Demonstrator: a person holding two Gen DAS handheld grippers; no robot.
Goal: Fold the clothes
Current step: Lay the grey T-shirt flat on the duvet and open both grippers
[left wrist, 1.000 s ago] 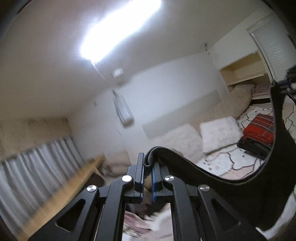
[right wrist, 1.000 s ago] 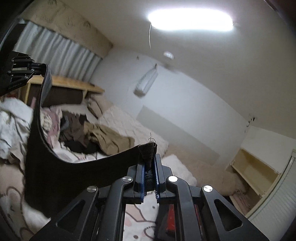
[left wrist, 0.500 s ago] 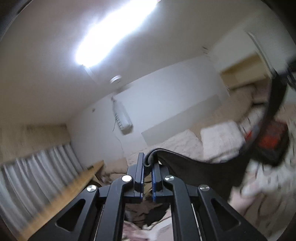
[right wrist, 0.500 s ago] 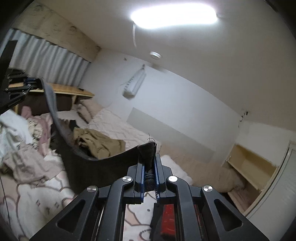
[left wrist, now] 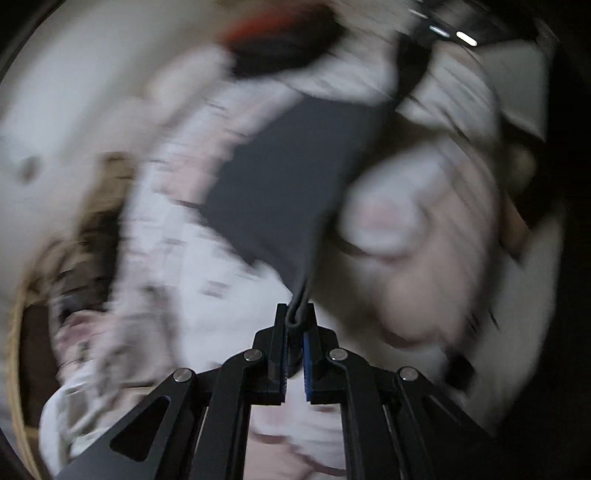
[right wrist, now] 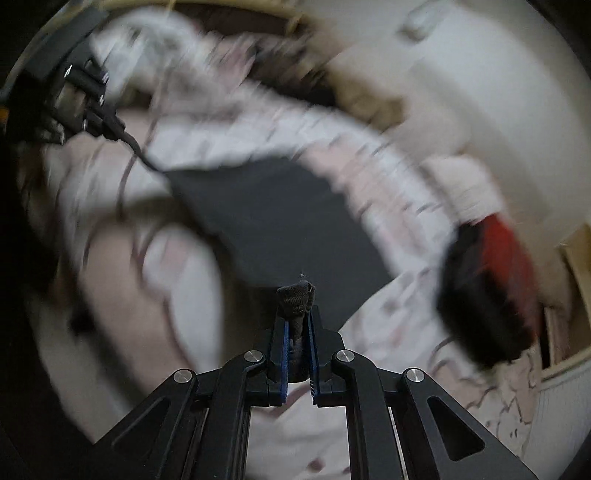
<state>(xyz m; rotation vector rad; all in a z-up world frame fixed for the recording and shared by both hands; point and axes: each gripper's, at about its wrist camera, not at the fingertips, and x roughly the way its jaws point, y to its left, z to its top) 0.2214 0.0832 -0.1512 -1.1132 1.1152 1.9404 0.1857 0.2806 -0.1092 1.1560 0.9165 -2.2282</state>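
Left gripper: its jaws are pinching shut on one corner of the dark garment; the cloth is bunching between the blue pads and running up and away from the tips.
Left gripper seen from the right wrist: it is showing at the upper left edge, blurred, with a thin strip of the garment leading from it down to the main dark panel.
Dark garment, left wrist view: a charcoal panel is spreading from the jaws toward the upper right, where it is narrowing to a strap that is reaching the right gripper at the top edge.
Dark garment, right wrist view: it is stretching as a wide flat sheet between the two grippers, just above or on the bed; the blur is hiding whether it is touching.
Bed cover: a white and pink patterned blanket is lying under the garment and filling most of both views, heavily smeared.
Right gripper: its jaws are clamping another corner of the garment; a knot of dark knit cloth is sticking up past the tips.
Red and black bundle: it is lying on the bed to the right of the garment, apart from it; in the left wrist view it is showing at the top.
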